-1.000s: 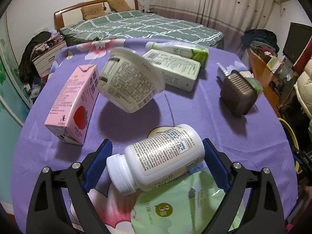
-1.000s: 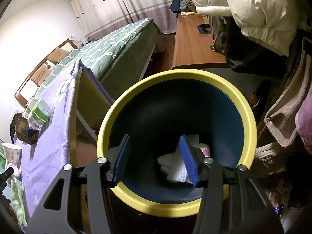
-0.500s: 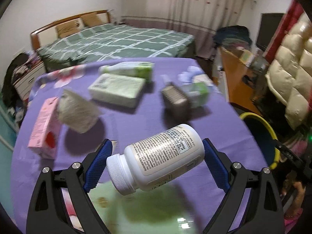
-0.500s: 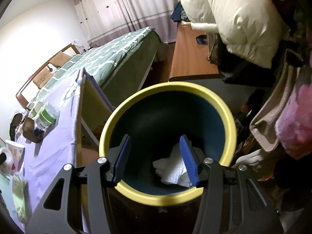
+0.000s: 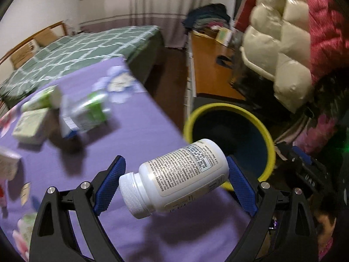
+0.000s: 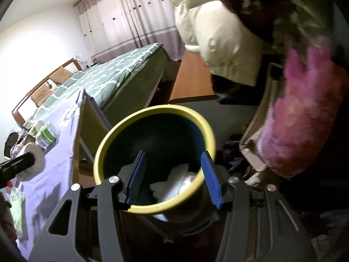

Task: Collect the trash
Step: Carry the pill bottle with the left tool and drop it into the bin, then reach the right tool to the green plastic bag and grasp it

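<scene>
- We've lifted the bottle [image 5: 182, 178] off the table [image 5: 135, 118]; a second ago it lay there among the cartons.
- Left gripper [image 5: 175, 180] clamps it cap to base, now over the table edge, just short of the bin [image 5: 229, 107].
- Right gripper [image 6: 172, 175] is empty, jaws half apart, above the bin [image 6: 130, 118]; white trash [image 6: 174, 185] already inside.
- Next, we judge: carry over the rim, release.

Left wrist view: looks steeply down over the table's [image 5: 135, 131] edge, close above it. Right wrist view: looks down into the yellow-rimmed bin [image 6: 113, 139] beside that edge. Both share the bin [image 5: 268, 139], table [image 6: 63, 150] and bed [image 5: 87, 41].
</scene>
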The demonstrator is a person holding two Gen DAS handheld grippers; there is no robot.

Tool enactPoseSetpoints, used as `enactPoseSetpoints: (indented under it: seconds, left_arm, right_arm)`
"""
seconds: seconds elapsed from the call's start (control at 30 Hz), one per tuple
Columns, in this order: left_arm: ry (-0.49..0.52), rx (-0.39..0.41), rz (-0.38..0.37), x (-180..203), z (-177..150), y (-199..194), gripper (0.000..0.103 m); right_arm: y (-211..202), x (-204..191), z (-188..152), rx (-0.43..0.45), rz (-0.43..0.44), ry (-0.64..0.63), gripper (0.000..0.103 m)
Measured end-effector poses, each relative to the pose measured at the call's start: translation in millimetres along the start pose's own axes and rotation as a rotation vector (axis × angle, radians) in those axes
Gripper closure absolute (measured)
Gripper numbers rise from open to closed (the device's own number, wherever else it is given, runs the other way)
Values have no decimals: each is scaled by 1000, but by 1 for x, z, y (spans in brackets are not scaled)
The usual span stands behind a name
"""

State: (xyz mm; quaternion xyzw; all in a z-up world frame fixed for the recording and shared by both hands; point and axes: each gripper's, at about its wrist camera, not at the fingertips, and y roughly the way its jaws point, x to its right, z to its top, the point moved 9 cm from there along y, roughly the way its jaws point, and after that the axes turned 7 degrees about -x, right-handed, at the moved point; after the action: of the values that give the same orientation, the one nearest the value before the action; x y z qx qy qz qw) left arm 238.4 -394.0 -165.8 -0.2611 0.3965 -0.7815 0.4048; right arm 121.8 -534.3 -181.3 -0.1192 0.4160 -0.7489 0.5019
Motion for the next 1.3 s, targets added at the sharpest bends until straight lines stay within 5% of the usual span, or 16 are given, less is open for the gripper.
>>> enactPoseSetpoints:
  seconds: [0.4, 0.67, 0.93, 1.3]
  left_arm:
    - [108, -19, -28, 94, 46, 50, 11]
    - [66, 39, -44, 83, 61, 33, 5]
    - [6, 97, -35, 15, 34, -28, 5]
    - [-204, 212, 150, -146, -28, -129, 5]
  right_arm:
    - [-4, 37, -10, 7, -17, 53, 49]
    - [-5, 29, -13, 2, -5, 42, 48]
    - [1, -4, -12, -15, 40, -15, 48]
    - [0, -108, -32, -63, 150, -196, 47]
